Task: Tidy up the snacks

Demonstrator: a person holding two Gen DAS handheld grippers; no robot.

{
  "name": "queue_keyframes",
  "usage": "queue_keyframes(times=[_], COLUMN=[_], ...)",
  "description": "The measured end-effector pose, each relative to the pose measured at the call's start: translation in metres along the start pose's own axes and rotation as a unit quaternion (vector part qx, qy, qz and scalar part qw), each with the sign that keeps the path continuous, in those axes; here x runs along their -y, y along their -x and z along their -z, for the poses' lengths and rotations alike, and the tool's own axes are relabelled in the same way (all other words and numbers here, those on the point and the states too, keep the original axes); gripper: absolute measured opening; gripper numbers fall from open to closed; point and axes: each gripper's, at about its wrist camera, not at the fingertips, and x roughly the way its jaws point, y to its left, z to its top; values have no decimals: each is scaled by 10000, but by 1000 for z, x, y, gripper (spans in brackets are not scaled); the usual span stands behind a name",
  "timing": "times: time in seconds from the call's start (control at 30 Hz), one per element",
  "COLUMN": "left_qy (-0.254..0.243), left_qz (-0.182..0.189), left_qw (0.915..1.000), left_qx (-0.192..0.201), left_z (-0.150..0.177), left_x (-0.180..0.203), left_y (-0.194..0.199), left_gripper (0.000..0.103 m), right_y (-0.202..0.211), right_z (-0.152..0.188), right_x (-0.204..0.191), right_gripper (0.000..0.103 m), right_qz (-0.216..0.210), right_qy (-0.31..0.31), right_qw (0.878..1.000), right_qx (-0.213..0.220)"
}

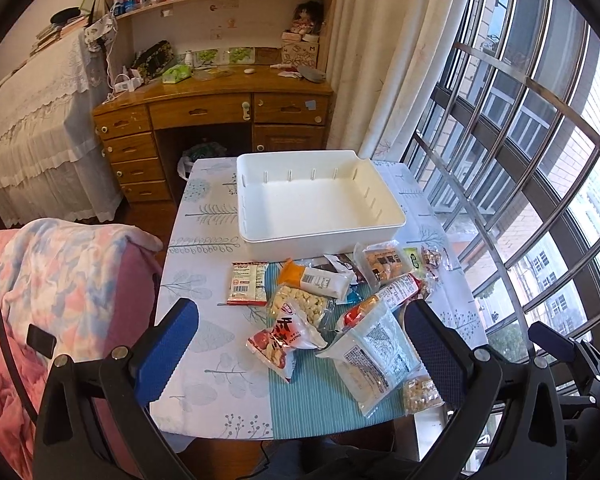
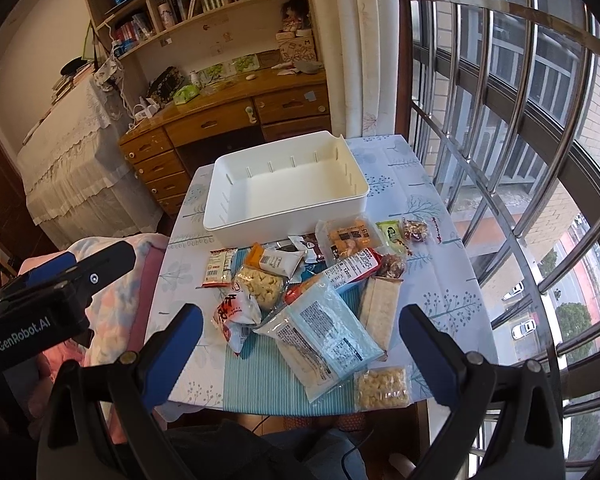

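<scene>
On the worktop (image 1: 204,280), close in front of me, the snacks lie in a loose pile, and just behind them stands the white bin (image 1: 320,236) with nothing in it. From this I judge the task is at its very start: no packet is inside yet.

My left tool (image 1: 300,344) hangs above the near edge, its fingers spread wide and holding nothing. My right tool (image 2: 300,344) is also released and empty, a little more to the window side.

The big pale blue packet (image 2: 324,336) lies on top of the pile, nearest to the right tool, beside the red and white bag (image 1: 288,340).

I think the next move is to lower one tool over a top packet, close on its edge, and carry it to the bin. The thin wrappers overlap, so I must take only one.
</scene>
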Motion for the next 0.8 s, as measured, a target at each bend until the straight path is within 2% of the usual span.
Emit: queue_keyframes(times=[0.2,0.4,0.63,0.8], left_qy=[-105,-148,-12,55], left_qz=[84,-147,-55,-112], left_qw=[9999,9995,9987,9976], left_qx=[-40,-220,-506,-677], left_z=[-2,-1,1,5], left_x=[-11,-20,-27,-18], left_y=[-5,-17,-33,-43], left_gripper=[103,103,103,103], right_y=[-1,-3,-9,-17], right_z=[2,5,8,10], right_x=[-5,-5,5,24], right_gripper=[99,99,99,99], right_qz=[176,349,472,475], right_qy=[-195,-370,-607,-754], right_qw=[9996,9987,9970,9958], right_qx=[81,96,-62,-209])
